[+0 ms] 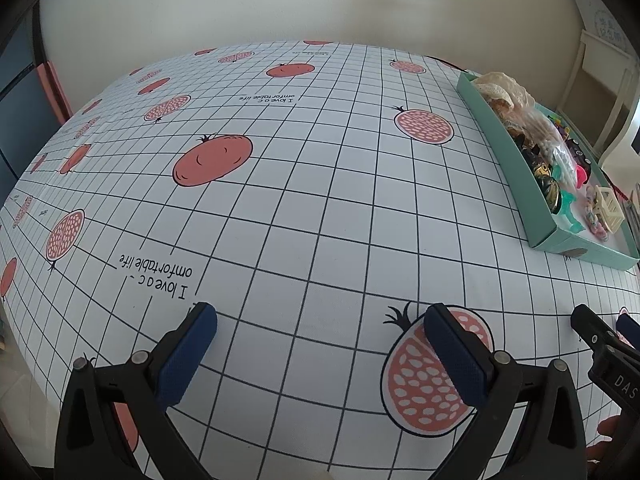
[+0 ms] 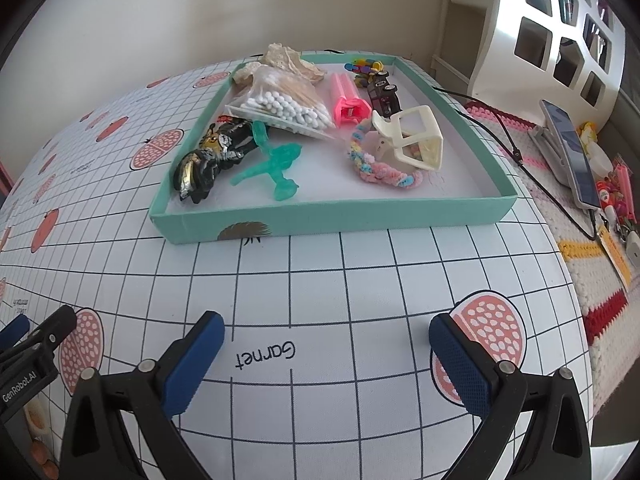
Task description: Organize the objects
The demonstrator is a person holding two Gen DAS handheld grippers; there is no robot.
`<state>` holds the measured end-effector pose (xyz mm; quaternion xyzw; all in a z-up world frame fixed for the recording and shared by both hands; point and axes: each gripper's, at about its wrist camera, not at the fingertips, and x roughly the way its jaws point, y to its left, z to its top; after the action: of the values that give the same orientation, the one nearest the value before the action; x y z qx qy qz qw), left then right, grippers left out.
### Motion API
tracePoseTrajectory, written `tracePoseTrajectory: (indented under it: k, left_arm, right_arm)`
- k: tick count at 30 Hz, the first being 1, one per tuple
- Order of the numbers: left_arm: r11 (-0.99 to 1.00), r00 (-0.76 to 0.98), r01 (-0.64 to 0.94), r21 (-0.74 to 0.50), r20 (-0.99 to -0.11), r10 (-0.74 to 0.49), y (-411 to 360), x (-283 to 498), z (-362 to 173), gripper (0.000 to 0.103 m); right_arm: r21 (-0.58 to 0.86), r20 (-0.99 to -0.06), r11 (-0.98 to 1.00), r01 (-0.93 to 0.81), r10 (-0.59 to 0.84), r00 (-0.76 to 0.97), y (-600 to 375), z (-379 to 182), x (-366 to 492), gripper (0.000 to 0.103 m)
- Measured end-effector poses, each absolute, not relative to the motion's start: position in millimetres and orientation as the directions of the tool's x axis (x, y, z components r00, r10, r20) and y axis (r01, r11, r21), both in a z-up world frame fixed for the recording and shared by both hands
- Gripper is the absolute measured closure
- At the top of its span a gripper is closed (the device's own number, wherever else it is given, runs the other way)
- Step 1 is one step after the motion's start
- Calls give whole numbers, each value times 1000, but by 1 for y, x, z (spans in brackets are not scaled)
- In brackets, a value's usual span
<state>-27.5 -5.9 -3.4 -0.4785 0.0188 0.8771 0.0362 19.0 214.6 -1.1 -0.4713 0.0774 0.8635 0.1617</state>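
Both grippers, left [image 1: 320,354] and right [image 2: 326,354], spread wide and empty above a grid-printed tablecloth [image 2: 340,280] with pomegranate motifs. Beyond, a plain cream wall [image 2: 160,8]. Far right, a white shelf unit [image 2: 560,40]. Ahead of the right gripper, a teal tray [image 2: 332,220] full of trinkets: cotton swabs [image 2: 288,108], cream hair claw [image 2: 416,136].

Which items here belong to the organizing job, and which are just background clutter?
Job: teal tray, bag of cotton swabs, cream hair claw, pastel scrunchie, toy car, green plastic toy.

Background: phone on stand, white shelf, black cable.
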Motion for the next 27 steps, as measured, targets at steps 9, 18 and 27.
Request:
tracePoseTrajectory:
  k: [9,18,27]
  left_arm:
    - [-997,-538,-81,-3,-842,46,-7,-27,-3,0]
    - [-997,-538,-80,-3,-842,46,-8,-27,-4,0]
    - [-997,-537,-80,-3,-842,46,-8,-27,-3,0]
  right_arm:
    - [-19,-839,-936,-352,207,-504,215,-1,19,0]
    - [-19,-839,-936,-352,207,-504,215,-1,19,0]
    - [-19,-838,-936,-352,207,-504,214,-1,19,0]
